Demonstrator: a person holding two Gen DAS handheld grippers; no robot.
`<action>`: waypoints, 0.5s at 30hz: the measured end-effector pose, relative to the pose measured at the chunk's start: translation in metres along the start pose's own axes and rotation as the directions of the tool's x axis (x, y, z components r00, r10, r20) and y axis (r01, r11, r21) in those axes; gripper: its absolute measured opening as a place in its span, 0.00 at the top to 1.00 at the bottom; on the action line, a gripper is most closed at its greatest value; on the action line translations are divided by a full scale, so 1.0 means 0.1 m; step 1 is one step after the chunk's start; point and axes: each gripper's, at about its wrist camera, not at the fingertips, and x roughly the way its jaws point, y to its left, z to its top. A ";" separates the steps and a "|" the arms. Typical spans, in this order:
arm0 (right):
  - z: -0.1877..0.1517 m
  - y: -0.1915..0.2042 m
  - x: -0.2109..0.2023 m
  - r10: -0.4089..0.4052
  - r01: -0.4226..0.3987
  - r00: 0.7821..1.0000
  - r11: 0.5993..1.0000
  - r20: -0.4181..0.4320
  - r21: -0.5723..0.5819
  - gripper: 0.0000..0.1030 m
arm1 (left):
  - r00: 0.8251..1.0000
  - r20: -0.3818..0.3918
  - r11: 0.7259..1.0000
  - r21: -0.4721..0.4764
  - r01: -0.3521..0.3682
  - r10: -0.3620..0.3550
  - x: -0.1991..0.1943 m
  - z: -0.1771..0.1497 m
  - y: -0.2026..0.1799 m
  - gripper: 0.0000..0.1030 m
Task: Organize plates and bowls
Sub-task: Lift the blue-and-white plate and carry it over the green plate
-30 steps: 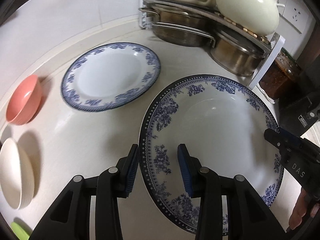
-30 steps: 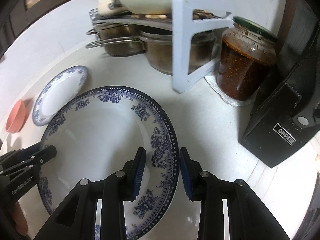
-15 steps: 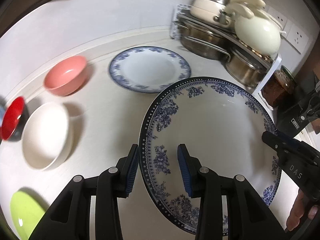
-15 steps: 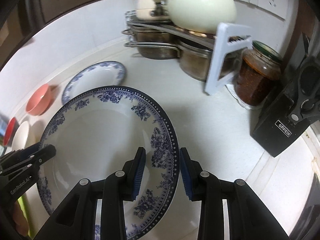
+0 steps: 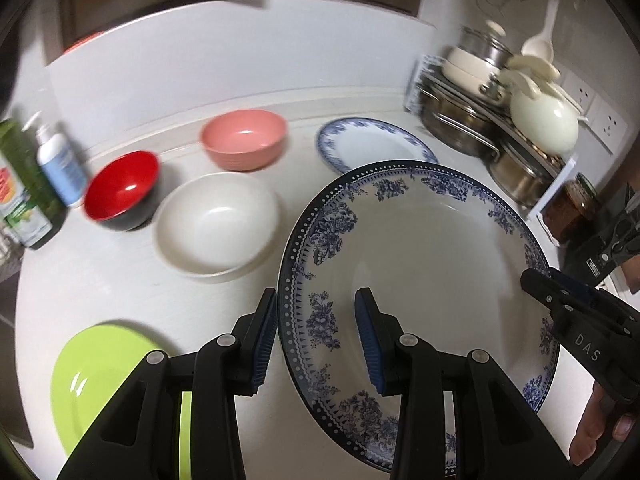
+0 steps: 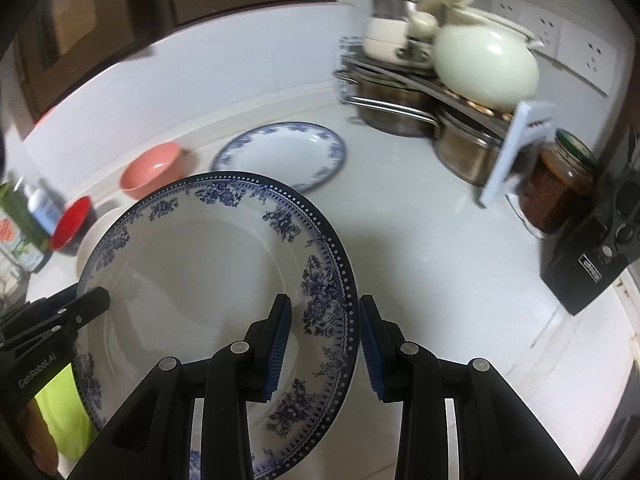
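- Both claws carry the big blue-patterned plate [image 5: 424, 264] above the worktop [image 5: 120, 280]: left claw [image 5: 316, 340] clamped on its left rim, right claw [image 6: 324, 340] on its right.
- Carrying step, I'd say; next, lower it level onto the smaller blue plate [image 5: 376, 148] near the back edge.

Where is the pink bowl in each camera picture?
Left wrist view: the pink bowl sits upper middle, behind the white bowl.
Right wrist view: the pink bowl sits at middle left, just above the rim of the big held plate.
Shared landmark: the small blue-rimmed plate lies right of it in both.
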 end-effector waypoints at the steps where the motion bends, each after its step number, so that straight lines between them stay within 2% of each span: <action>1: 0.00 0.06 -0.03 0.008 -0.008 1.000 1.000 0.004 -0.010 0.66 | 1.000 0.004 1.000 -0.009 -0.005 0.005 -0.04 -0.01 0.05 0.62; 15: -0.14 0.86 -0.24 0.111 -0.107 0.994 0.987 0.021 -0.123 0.66 | 0.994 0.046 0.988 -0.120 -0.093 0.100 -0.56 -0.35 0.83 0.62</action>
